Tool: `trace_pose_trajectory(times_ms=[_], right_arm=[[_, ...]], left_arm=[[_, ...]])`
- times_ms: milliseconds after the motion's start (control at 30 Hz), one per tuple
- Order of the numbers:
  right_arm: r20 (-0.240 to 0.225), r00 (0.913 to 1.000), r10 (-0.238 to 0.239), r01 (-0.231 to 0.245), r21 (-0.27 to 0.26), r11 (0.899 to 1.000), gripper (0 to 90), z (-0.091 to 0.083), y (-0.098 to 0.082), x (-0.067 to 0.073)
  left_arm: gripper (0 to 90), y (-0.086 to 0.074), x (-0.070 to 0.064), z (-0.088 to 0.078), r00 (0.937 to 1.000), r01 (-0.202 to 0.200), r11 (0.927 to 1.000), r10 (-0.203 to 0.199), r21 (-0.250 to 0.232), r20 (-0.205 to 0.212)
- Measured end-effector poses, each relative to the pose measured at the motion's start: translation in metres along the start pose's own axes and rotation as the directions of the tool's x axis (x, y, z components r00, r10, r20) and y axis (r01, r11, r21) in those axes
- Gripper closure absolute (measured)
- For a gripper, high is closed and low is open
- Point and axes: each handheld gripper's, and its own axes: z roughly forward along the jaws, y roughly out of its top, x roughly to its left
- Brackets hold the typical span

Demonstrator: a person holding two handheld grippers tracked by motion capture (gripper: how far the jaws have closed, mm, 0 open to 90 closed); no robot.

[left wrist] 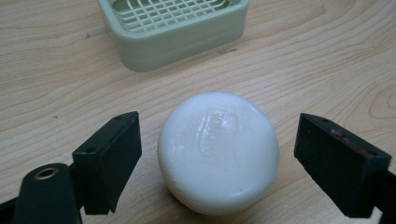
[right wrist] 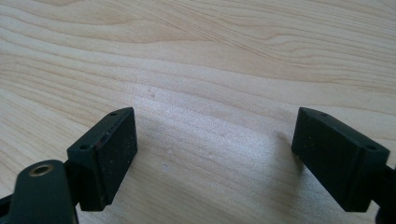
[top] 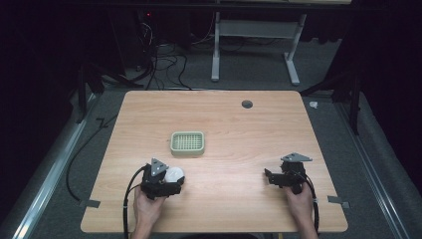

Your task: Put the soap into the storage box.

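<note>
A round white bar of soap [left wrist: 218,151] lies on the wooden table [top: 239,124], between the wide-apart jaws of my left gripper [left wrist: 217,161], which touch neither side of it. From above, the soap [top: 175,174] shows white at the left gripper [top: 171,181], near the table's front left. Just beyond it stands a pale green soap dish [left wrist: 177,28] with a grid top, seen from above as the green dish [top: 187,143] at the table's middle. My right gripper [right wrist: 217,158] stands open over bare wood, at the front right [top: 271,177].
A dark round hole [top: 247,104] sits near the table's far edge. Tape tabs [top: 338,201] mark the front corners. Beyond the table lie cables and a white desk frame [top: 254,45] on grey floor.
</note>
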Motion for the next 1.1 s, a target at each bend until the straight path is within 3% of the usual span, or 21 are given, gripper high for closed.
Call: trace_pose_trajectory(times_ms=[567,967,1100], right_arm=[[0.001,1.0000,0.001,-0.001,0.002,1.000,15.1,0.000,0.000,0.000],[0.001,1.0000,0.001,-0.001,0.001,1.000,15.1,0.000,0.000,0.000],[0.001,1.0000,0.001,-0.001,0.001,1.000,15.1,0.000,0.000,0.000]], left_arm=[[15.7,-0.001,-0.008,0.018,0.9983,-0.040,0.9978,0.042,0.054,-0.042],[17.4,-0.002,-0.008,0.026,0.9979,-0.029,0.9969,0.033,0.073,-0.056],[18.6,-0.005,-0.005,0.027,0.9986,-0.006,0.9977,0.009,0.067,-0.053]])
